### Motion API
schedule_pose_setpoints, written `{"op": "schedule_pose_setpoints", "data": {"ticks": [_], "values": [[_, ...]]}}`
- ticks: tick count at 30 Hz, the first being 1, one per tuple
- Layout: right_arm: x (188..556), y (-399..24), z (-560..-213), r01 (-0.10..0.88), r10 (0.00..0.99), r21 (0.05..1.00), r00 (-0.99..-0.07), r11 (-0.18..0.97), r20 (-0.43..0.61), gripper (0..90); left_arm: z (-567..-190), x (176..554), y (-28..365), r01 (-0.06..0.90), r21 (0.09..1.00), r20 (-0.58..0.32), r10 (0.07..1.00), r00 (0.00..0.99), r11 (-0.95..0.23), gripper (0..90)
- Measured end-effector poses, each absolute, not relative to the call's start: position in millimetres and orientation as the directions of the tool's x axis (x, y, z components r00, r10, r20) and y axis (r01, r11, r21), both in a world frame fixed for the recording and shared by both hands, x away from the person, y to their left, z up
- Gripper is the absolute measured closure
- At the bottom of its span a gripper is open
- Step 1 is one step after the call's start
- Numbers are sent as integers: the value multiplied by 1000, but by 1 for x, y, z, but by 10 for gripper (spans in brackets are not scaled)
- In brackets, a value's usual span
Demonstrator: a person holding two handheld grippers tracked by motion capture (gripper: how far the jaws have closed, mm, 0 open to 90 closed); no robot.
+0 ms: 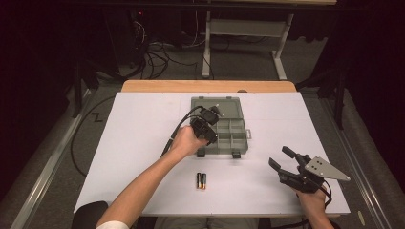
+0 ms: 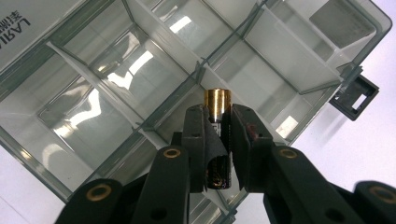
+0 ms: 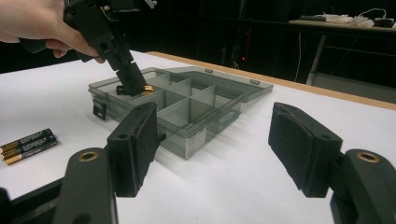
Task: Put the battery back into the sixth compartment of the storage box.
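Right gripper point(image 1: 285, 161) rests open; left hand point(image 1: 187, 141) tilts downward.

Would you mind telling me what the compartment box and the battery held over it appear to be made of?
The compartment box looks like smoky translucent hard plastic: the white table shows through its thin, glossy dividers. The battery, clamped in the left gripper, appears metal-cased with a black printed wrap and a shiny gold-coloured end band.

Black-and-gold battery point(image 2: 217, 135) (gold cap), smoky grey translucent organizer box point(image 1: 234, 112), white table point(image 1: 143, 143).
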State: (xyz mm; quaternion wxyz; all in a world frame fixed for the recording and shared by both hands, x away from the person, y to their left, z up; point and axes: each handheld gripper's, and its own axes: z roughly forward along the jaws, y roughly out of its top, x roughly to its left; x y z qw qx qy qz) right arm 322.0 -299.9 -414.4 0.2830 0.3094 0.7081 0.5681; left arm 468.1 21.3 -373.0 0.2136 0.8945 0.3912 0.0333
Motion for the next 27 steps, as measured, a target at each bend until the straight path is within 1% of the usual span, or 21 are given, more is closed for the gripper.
{"op": "schedule_pose_setpoints", "data": {"ticks": [5,11,16,19,23,27], "values": [[321,-300,-414,111,758,980,-650,166,-55,349,-373,468,22,685,410,-104,715,691,-602,750],[321,-299,-414,107,755,979,-652,173,-62,349,-371,468,24,679,421,-99,713,694,-602,701],[321,-299,-414,106,756,979,-651,173,-63,348,-367,464,26,671,430,-96,709,699,-604,636],[321,-299,-414,106,757,980,-651,170,-61,348,-364,461,28,660,443,-85,704,705,-607,566],[321,-299,-414,105,758,980,-650,170,-62,348,-360,458,30,655,451,-80,703,707,-607,518],[321,-300,-414,106,759,980,-648,169,-61,347,-357,454,33,654,456,-49,717,695,-603,450]]}}
